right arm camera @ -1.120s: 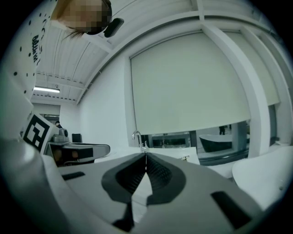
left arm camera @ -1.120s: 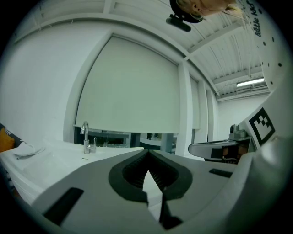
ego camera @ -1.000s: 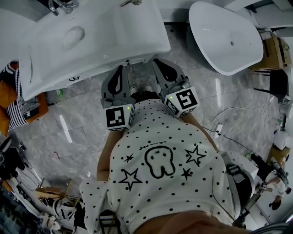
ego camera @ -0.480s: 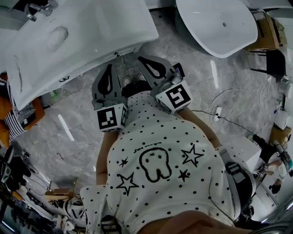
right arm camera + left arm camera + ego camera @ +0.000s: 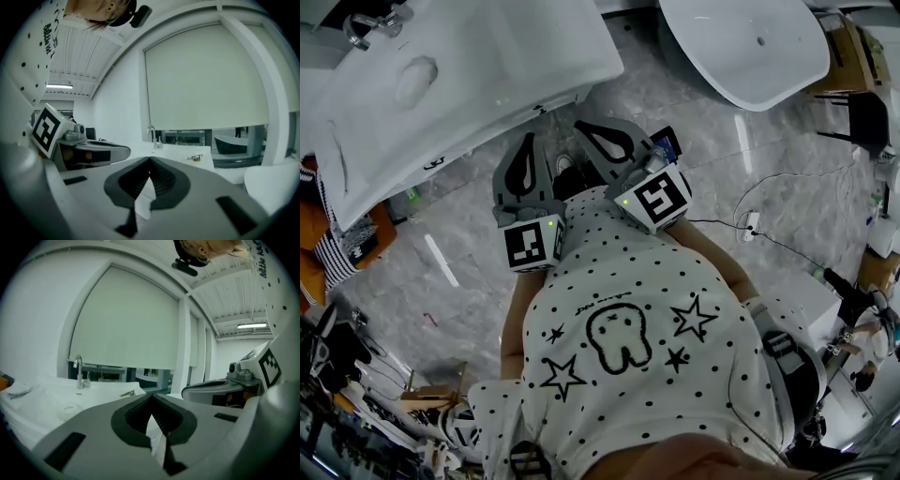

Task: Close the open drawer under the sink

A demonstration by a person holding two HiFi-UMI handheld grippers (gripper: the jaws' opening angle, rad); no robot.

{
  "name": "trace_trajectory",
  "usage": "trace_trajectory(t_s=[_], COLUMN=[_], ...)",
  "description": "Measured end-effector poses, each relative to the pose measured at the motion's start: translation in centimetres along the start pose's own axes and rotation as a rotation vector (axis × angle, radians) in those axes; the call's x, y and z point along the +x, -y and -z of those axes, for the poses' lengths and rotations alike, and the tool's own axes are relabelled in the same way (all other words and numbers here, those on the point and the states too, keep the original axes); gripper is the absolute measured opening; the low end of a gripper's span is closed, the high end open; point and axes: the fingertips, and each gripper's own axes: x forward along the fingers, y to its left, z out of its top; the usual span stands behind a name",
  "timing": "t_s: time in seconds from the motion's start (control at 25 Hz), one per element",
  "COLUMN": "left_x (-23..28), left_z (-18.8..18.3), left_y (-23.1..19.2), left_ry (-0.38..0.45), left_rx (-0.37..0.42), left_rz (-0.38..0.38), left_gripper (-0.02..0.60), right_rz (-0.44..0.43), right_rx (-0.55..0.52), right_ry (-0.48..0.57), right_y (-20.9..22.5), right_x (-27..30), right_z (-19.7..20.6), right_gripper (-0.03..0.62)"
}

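Observation:
The white sink top (image 5: 516,56) with its oval basin and chrome faucet (image 5: 370,21) fills the upper left of the head view. The drawer beneath it is hidden by the sink top, and neither gripper view shows it. My left gripper (image 5: 528,139) and right gripper (image 5: 579,126) point side by side at the sink's front edge, a little short of it. Both are shut with nothing between the jaws. In the left gripper view the left gripper (image 5: 151,395) looks across the sink top toward the faucet (image 5: 78,370). The right gripper (image 5: 150,160) faces the same faucet (image 5: 152,136).
A white freestanding bathtub (image 5: 750,47) stands to the right of the sink on the grey marble floor (image 5: 469,234). A cable and power strip (image 5: 750,225) lie on the floor at right. Striped and orange items (image 5: 333,244) sit at the left. A window blind (image 5: 126,319) hangs behind the sink.
The head camera has shifted, so the sink and tub sit further up and left in the view. The right gripper has edged slightly along the sink's front. Both stay shut.

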Motion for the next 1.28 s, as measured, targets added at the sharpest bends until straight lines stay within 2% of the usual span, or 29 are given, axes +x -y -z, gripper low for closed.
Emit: trace_trajectory(t_s=[1.28], left_x=[-0.04], left_z=[-0.06], left_y=[-0.39], left_ry=[0.006], left_rx=[0.002], left_rz=[-0.016], left_gripper=[0.005], right_rz=[-0.010], right_rx=[0.030], right_ry=[0.010], right_y=[0.15], right_x=[0.29], right_z=[-0.11], right_gripper=[0.014])
